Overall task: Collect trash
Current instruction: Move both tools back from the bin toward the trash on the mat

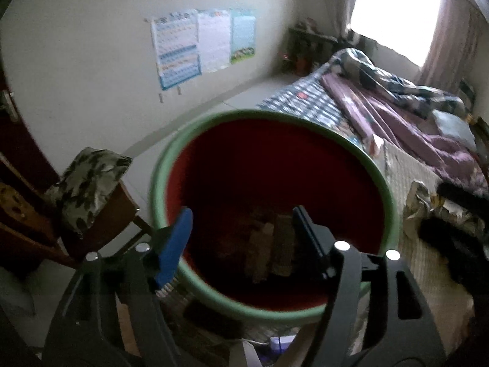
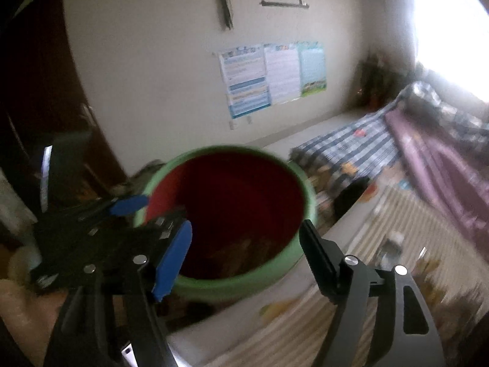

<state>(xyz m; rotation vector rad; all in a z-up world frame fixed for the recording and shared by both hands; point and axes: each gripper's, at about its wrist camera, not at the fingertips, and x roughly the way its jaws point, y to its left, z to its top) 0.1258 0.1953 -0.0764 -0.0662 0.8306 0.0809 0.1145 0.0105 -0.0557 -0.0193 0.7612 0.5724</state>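
A round bin with a green rim (image 1: 159,168) and dark red inside fills the middle of the left wrist view. Brownish trash (image 1: 269,247) lies at its bottom. My left gripper (image 1: 241,223) is open, its fingers straddling the near rim, holding nothing. In the right wrist view the same bin (image 2: 302,202) stands at the bed's edge with trash (image 2: 238,253) inside. My right gripper (image 2: 247,235) is open and empty just above the near rim. The left gripper (image 2: 128,205) shows at the bin's left.
A bed with a purple sheet (image 1: 397,119) and checked blanket (image 1: 308,101) lies to the right. A chair with a patterned cushion (image 1: 85,183) stands left. Posters (image 1: 201,42) hang on the wall. A striped mat (image 2: 397,244) with a small bottle (image 2: 388,247) lies right of the bin.
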